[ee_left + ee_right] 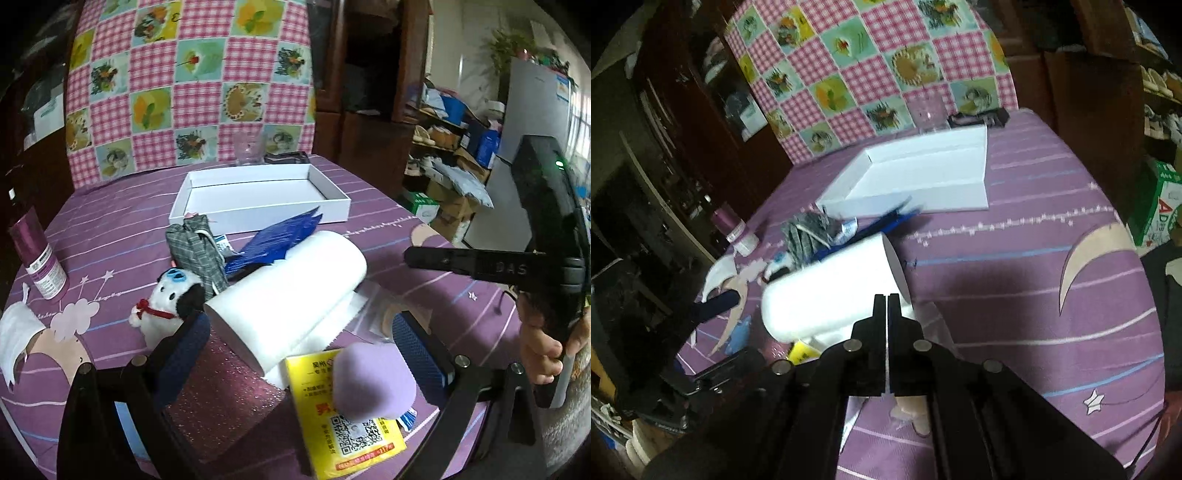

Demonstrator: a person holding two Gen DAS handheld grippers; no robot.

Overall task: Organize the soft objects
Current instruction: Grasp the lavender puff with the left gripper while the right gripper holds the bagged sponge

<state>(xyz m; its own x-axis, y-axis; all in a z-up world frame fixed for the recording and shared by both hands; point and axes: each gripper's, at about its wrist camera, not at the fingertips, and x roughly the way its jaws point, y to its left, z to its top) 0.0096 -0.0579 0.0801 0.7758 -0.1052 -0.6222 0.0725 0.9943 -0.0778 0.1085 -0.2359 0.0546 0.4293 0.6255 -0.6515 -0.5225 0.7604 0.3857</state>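
A: Left wrist view: the left gripper [306, 350] stands wide open, holding nothing, its blue textured pads flanking a smooth white paper roll [284, 295] lying on the purple striped table [406, 221]. A rounded lilac sponge [373, 380] sits at five o'clock, a fuzzy plush dog [166, 302] at nine.

B: Right wrist view: the right gripper [887, 299] is closed, empty. The paper roll [831, 291] lies at ten o'clock; a shallow white cardboard box [916, 173] at twelve.

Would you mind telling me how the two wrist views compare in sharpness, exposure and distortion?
Left wrist view: mostly sharp, evenly lit, with legible print on the yellow packet; fisheye bending curves the table edge. Right wrist view: darker, motion-blurred around the white box, the white foam roll blown out, and the right gripper casting a shadow on the cloth.
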